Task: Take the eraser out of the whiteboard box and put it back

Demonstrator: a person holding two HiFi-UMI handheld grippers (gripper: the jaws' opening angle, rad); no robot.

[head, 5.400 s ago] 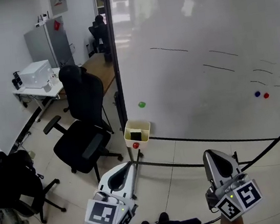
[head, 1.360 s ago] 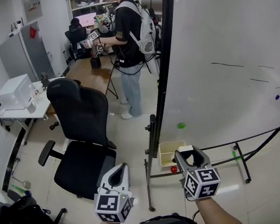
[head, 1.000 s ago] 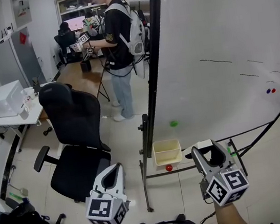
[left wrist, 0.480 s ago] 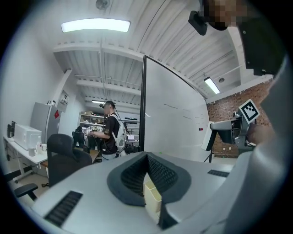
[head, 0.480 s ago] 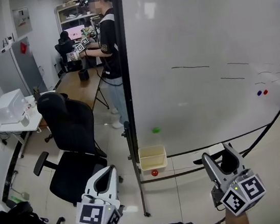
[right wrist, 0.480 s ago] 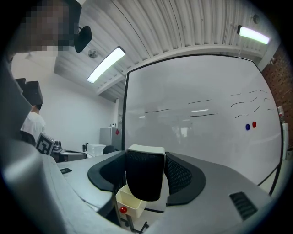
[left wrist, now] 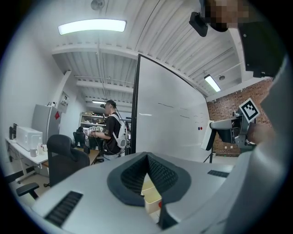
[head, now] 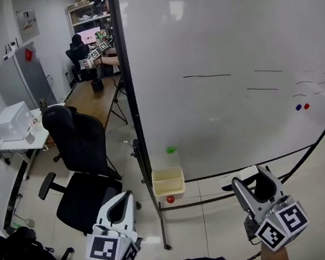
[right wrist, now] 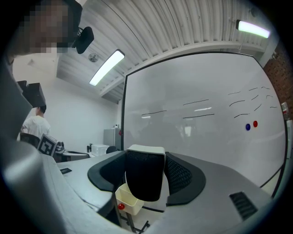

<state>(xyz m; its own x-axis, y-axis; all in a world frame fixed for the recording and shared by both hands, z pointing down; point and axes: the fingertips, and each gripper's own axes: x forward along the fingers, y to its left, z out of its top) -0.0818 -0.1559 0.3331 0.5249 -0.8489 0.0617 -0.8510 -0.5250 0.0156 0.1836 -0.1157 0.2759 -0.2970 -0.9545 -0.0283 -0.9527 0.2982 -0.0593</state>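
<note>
Nearest the wearer, left claw [head: 123, 199] sat closed at the tips with nothing in it, low and left of the stand. Right claw [head: 255, 180] was clamped on the eraser [right wrist: 144, 176], pads pressing its two sides, dark felt face toward the camera, white back on top. So the eraser was out of the whiteboard box [head: 169, 189] and well to its right, in front of the board's lower edge. Box hung at the whiteboard's [head: 230, 57] bottom left corner, open top up and apparently empty, with a red magnet [head: 170, 199] just below it and a green magnet [head: 171, 150] on the board above. Judged step: carry back and drop in. To do it well, the right claw should travel left, level, and come in above the rim, not at the front wall. The eraser's long side should line up with the box's long side, go down inside, and only then be let go. Grip looked square, so no regrasp needed. Left claw was best kept off the stand post. Main risk: catching the rim and tipping the box.
</note>
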